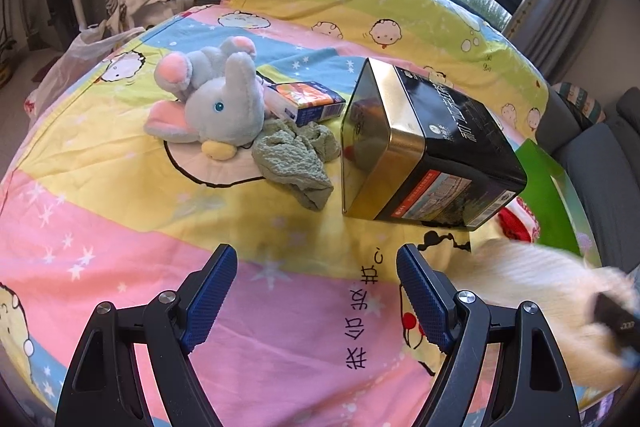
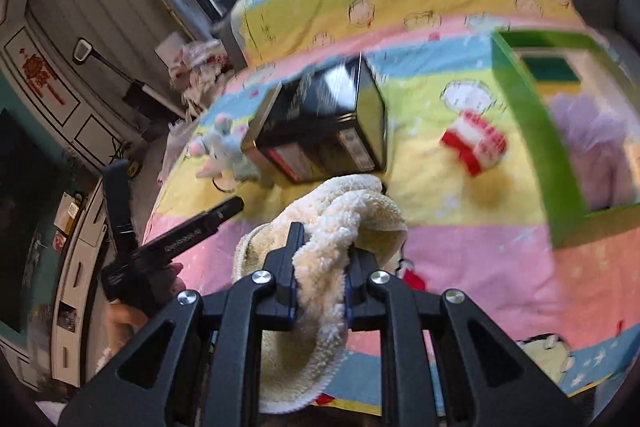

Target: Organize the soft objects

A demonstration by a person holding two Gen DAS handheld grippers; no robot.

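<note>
My right gripper (image 2: pixel 322 269) pinches the cream cloth (image 2: pixel 340 223) tight — left gripper (image 1: pixel 316 291) spread wide over the sheet (image 1: pixel 280 327), nothing between its fingers.

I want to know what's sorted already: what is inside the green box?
In the green box lies something pale purple and fluffy, blurred, with a dark green patch further back. The near wall hides the rest.
</note>
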